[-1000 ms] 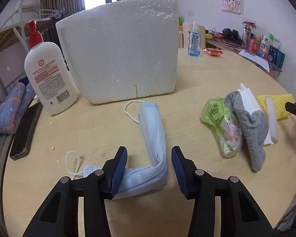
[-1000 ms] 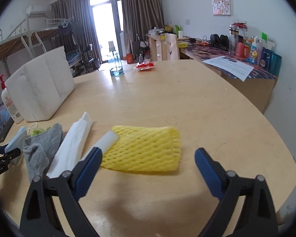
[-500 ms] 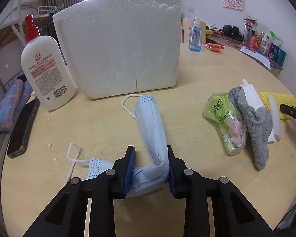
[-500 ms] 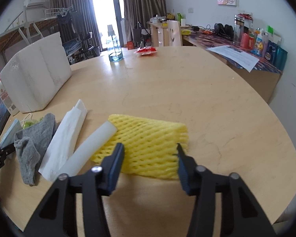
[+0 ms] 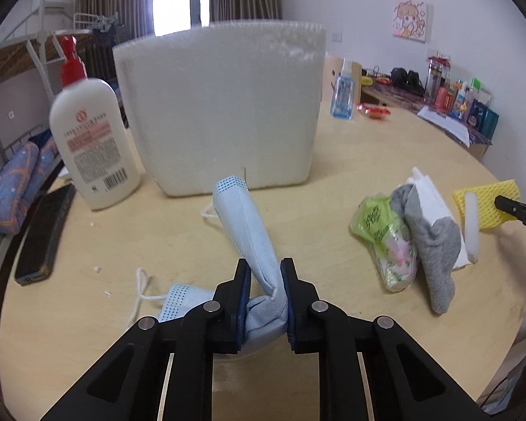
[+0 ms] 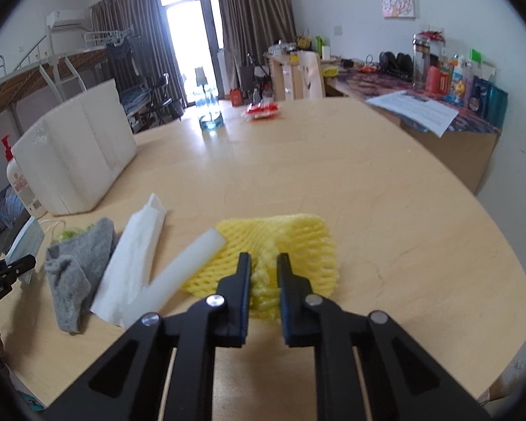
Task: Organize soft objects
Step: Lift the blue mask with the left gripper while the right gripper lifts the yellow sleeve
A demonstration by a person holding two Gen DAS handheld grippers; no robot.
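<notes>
two soft things are pinched at once on a wooden table [image 5: 333,175]. the left gripper [image 5: 265,301] is clenched on a folded blue face mask [image 5: 249,224], which rises ahead from between its jaws. the right gripper [image 6: 264,294] is clenched on the near edge of a yellow foam net [image 6: 298,245], bunched between its jaws. each is best lifted slowly so no fabric slips out.
</notes>
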